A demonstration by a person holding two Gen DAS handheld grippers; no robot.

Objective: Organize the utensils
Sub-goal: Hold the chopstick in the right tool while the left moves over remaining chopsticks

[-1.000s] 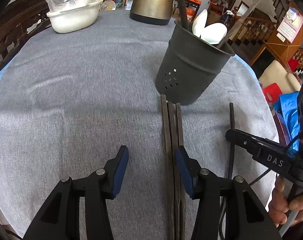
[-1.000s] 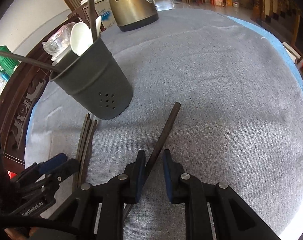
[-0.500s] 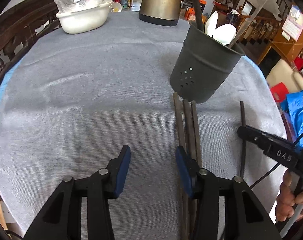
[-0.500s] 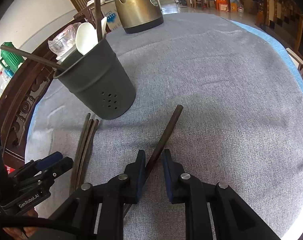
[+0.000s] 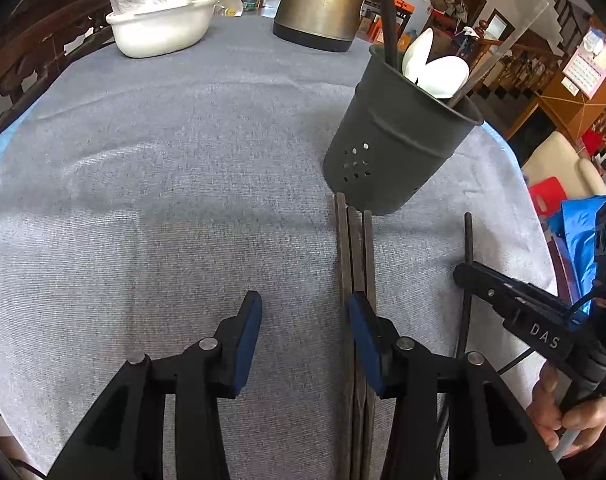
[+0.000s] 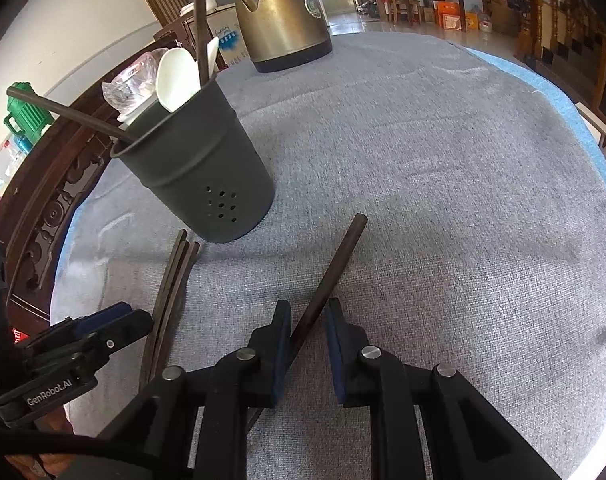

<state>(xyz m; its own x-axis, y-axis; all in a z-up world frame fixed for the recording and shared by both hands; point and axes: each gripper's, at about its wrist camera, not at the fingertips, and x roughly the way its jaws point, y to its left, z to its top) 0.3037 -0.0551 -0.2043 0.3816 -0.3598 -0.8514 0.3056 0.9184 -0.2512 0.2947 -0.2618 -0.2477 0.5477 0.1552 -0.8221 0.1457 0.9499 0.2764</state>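
A dark grey utensil holder (image 5: pixel 399 136) (image 6: pixel 199 168) stands on the table with white spoons (image 5: pixel 435 68) and dark chopsticks in it. Three dark chopsticks (image 5: pixel 355 264) (image 6: pixel 175 276) lie side by side in front of it. My left gripper (image 5: pixel 305 320) is open, low over the cloth; its right finger sits on those chopsticks. A single dark chopstick (image 6: pixel 335 268) (image 5: pixel 468 248) lies on the cloth between the narrowly open fingers of my right gripper (image 6: pixel 309 318), not clamped.
A brass kettle (image 5: pixel 323 0) (image 6: pixel 283 16) and a white bowl with a plastic bag (image 5: pixel 163 20) stand at the far side. The table is round with a grey cloth (image 5: pixel 163 184) and a carved wooden edge (image 6: pixel 43 216).
The left gripper has shifted a little relative to the three chopsticks and the holder. The right gripper has stayed around the single chopstick, its gap slightly wider.
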